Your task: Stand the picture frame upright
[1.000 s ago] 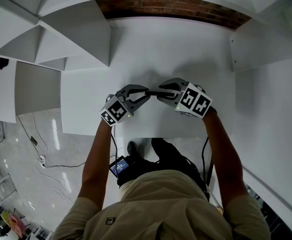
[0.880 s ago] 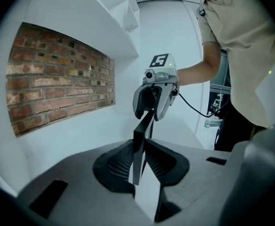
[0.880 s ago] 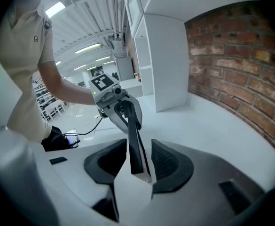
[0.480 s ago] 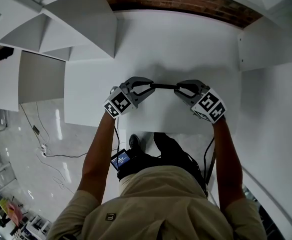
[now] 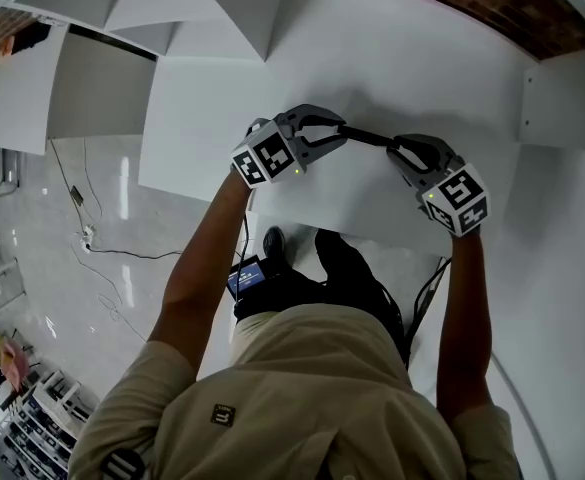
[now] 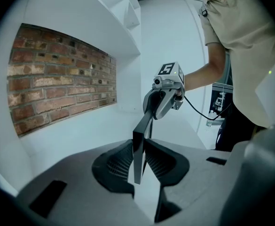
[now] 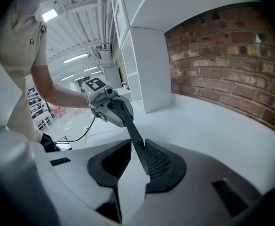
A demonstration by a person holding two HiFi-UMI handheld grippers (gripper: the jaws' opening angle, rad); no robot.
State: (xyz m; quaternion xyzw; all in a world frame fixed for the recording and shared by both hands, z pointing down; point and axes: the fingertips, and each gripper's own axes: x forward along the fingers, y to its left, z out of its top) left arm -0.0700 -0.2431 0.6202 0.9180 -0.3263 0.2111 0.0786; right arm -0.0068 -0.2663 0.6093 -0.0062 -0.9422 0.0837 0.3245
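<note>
Left tongs (image 5: 340, 133) and right tongs (image 5: 396, 150) each pinch one end of the thin dark picture frame (image 5: 369, 139), held edge-up and seemingly just off the white surface (image 5: 392, 58).

Room inventory:

- Brick wall (image 5: 497, 0): red-brown with pale mortar, running along the far edge of the table.
- Table (image 5: 392, 58): white, plain top, set against the brick.
- Shelf panels (image 5: 212, 8): white and angled, at the table's far left corner.
- Side partition (image 5: 567, 98): white, at the table's right end.
- Tall cabinet (image 7: 149, 69): white, standing by the brick wall.
- Floor (image 5: 62, 298): pale and glossy, with streaks of reflected light.
- Cable (image 5: 132, 252): thin and dark, trailing over the floor to a power strip (image 5: 85, 236).
- Ceiling lights (image 7: 76, 59): long bright strips.
</note>
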